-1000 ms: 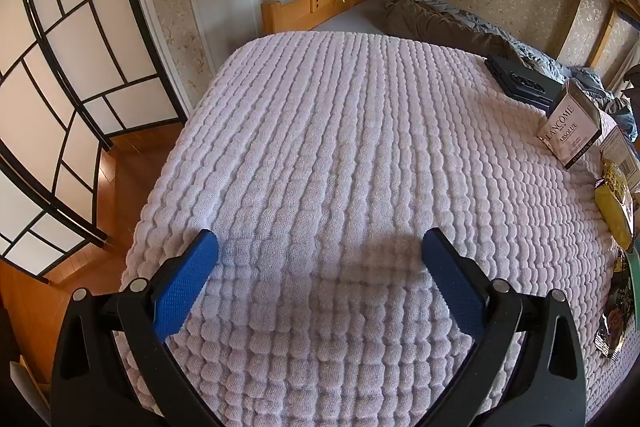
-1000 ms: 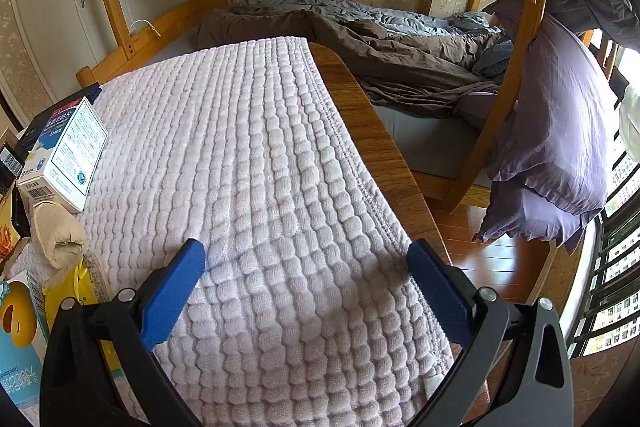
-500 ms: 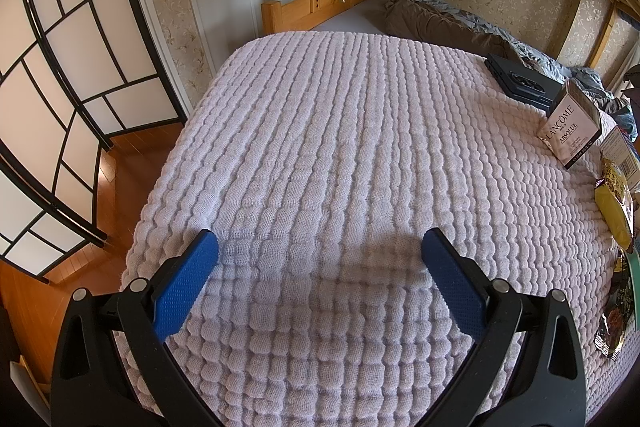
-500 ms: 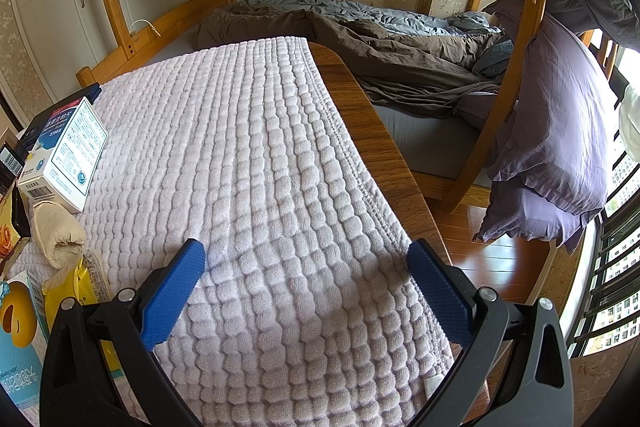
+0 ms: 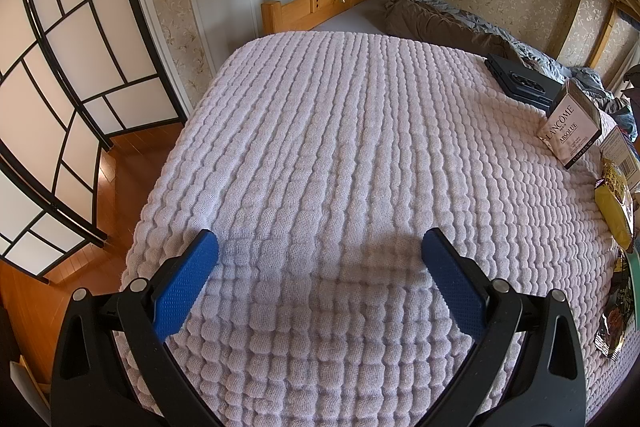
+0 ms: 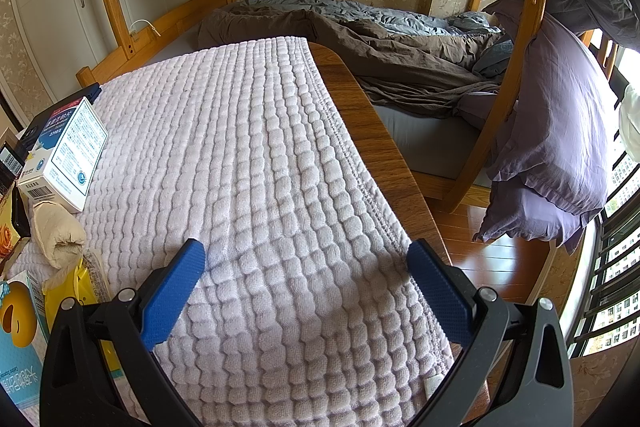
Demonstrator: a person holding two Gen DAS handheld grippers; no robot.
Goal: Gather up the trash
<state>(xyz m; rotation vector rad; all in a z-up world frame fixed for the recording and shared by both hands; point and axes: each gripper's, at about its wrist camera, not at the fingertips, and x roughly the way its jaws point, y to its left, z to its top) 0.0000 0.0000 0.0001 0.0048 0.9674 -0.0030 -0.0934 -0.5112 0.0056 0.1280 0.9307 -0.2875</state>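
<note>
Trash lies on a table under a pale lilac waffle cloth point(image 5: 340, 155). In the left wrist view a pink Lancôme box point(image 5: 570, 131), a black box point(image 5: 520, 83), a yellow packet point(image 5: 614, 211) and a dark wrapper point(image 5: 614, 323) sit along the right edge. In the right wrist view a white and blue carton point(image 6: 64, 159), a beige roll point(image 6: 58, 237), a yellow packet point(image 6: 86, 291) and a light blue box point(image 6: 20, 343) sit at the left. My left gripper point(image 5: 320, 247) is open and empty above the cloth. My right gripper point(image 6: 306, 255) is open and empty too.
The table's bare wooden edge point(image 6: 372, 131) runs along the cloth's right side, with floor beyond. A bunk bed with brown and blue bedding point(image 6: 360, 39) stands behind. A paper screen point(image 5: 60, 67) stands to the left. Purple fabric point(image 6: 560, 131) hangs at the right.
</note>
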